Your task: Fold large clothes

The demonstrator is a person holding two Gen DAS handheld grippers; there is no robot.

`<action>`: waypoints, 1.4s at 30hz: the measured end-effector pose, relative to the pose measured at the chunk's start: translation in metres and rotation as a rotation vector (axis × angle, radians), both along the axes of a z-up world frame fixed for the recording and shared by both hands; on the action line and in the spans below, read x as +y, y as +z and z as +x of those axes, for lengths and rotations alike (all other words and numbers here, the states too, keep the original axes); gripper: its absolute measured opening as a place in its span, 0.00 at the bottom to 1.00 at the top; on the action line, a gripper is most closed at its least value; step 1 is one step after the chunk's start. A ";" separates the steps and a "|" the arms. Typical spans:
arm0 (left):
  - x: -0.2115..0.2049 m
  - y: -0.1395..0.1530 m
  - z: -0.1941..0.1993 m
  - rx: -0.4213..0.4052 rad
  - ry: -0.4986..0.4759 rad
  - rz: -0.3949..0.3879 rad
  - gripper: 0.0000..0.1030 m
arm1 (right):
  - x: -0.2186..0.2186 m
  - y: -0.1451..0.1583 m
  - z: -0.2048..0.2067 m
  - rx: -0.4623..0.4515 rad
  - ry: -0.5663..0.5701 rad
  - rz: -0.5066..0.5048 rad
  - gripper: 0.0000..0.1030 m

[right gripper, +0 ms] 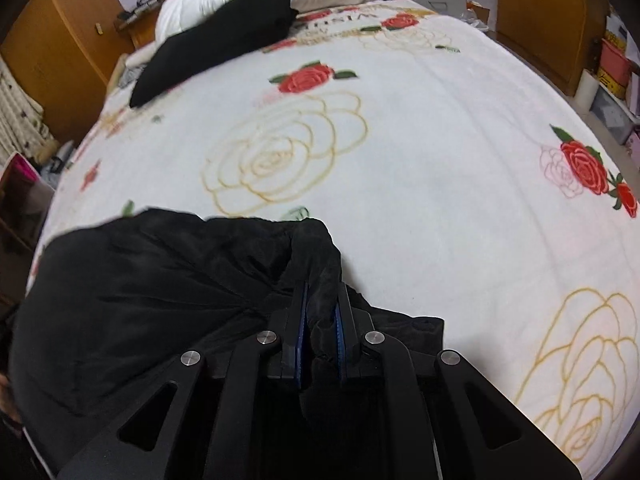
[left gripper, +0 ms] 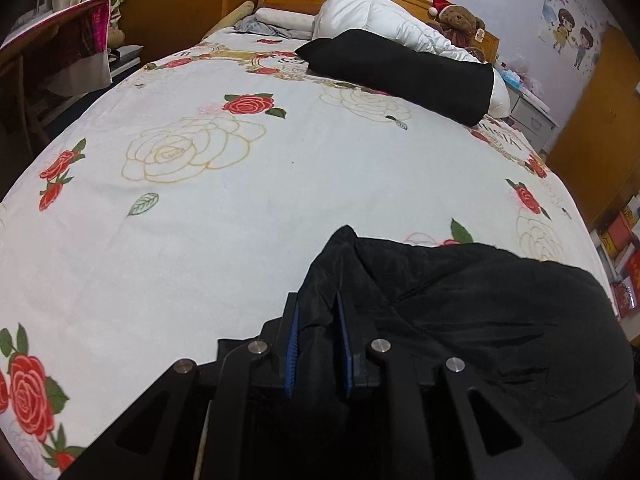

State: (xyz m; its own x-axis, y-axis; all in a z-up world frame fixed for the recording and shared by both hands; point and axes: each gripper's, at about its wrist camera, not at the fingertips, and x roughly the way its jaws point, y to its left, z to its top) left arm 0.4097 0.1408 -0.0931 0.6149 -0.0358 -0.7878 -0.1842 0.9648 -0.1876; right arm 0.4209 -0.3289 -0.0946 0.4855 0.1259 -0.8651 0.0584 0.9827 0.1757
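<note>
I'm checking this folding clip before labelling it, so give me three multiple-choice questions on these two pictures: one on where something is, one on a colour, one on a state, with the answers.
1. Where does the long black cushion lie?
A. at the far end of the bed, against the white duvet
B. on the floor
C. under the left gripper

2. What colour is the garment that both grippers hold?
A. red
B. black
C. white

3. How does the right gripper stand?
A. wide open above the bed
B. shut on nothing
C. shut on a bunch of the garment

Answers:
1 A, it rests at the head of the bed against the duvet.
2 B, the cloth is black in both views.
3 C, black fabric is pinched between its blue pads, as it is in the left gripper.
</note>
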 end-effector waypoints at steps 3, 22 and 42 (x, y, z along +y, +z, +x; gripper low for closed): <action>-0.004 -0.008 -0.002 -0.014 0.011 0.018 0.19 | 0.002 -0.008 0.003 0.002 0.004 -0.025 0.12; -0.055 0.102 -0.067 -0.211 -0.147 -0.013 0.32 | 0.066 0.100 -0.090 -0.267 0.132 0.016 0.32; -0.116 0.029 -0.030 -0.066 -0.277 0.029 0.32 | 0.078 0.023 -0.037 -0.146 0.137 0.001 0.33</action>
